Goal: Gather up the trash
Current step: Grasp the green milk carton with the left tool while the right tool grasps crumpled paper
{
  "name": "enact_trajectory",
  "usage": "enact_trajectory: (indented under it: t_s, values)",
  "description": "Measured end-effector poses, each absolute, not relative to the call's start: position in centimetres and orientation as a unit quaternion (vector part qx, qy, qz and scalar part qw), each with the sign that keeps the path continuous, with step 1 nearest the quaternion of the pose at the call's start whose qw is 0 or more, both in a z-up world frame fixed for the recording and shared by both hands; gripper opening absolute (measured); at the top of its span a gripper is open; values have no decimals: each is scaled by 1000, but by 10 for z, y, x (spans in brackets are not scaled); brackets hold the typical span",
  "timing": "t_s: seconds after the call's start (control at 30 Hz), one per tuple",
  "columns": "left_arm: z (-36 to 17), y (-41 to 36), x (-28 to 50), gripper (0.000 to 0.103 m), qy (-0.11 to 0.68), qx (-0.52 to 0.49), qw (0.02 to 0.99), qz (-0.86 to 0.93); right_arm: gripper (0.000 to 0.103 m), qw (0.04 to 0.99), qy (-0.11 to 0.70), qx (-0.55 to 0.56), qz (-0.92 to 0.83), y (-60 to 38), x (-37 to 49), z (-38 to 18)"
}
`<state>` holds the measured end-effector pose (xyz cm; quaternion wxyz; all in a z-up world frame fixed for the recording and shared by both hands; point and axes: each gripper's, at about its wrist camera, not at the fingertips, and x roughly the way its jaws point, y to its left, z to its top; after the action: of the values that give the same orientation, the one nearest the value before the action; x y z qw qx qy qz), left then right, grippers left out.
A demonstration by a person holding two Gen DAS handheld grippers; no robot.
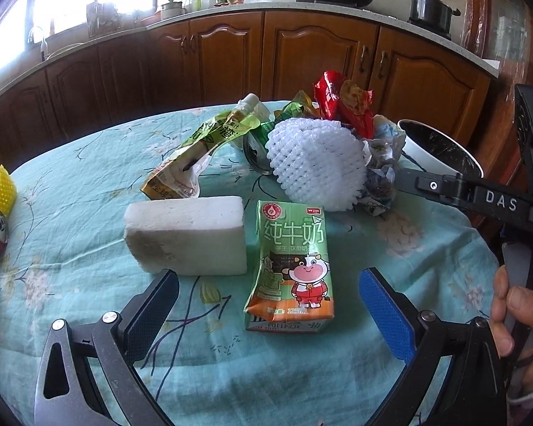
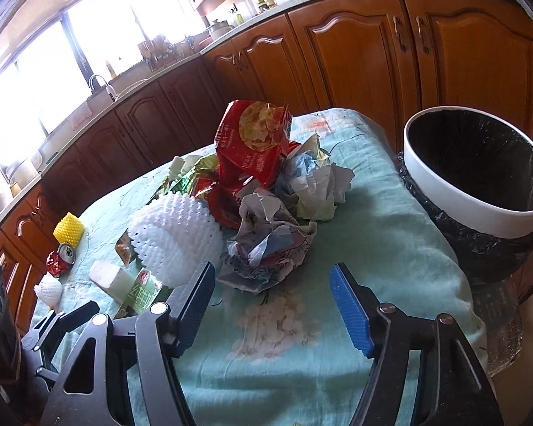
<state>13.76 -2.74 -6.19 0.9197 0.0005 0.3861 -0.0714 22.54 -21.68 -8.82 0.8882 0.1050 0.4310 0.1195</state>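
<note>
A green milk carton lies on the teal tablecloth between the fingers of my open left gripper. A white foam block sits just left of it. Behind lie a white foam net, a juice pouch, red snack wrappers and crumpled paper. My right gripper is open and empty, just short of the crumpled paper. The white trash bin with a black liner stands at the table's right edge.
A yellow foam net, a crushed red can and a small white net lie at the table's left side. Wooden kitchen cabinets run behind the table. My right gripper's body shows in the left wrist view.
</note>
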Motion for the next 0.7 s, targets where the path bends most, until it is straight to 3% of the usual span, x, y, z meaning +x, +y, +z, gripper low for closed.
enact_trajectory:
  t_s: [0.1,0.17,0.27,0.5,0.7]
  values:
    - [-67,-32,148,90,395,8,915,-77,69,880,445,113,121,-218,241,-97]
    - [-72,-35,154,69,404,11,911,-81,66,874,454,118,127,-219,249,-102]
    - [-80,-36,161,47,422,10,902,-89,44,864,463,132,144,-219,256,-111]
    - [-77,-40,160,46,414,4,904,-107,22,871,444,136,158,-228,243,-102]
    - [-55,-52,147,46,384,0,913,-137,20,876,433,146,153,-248,221,-90]
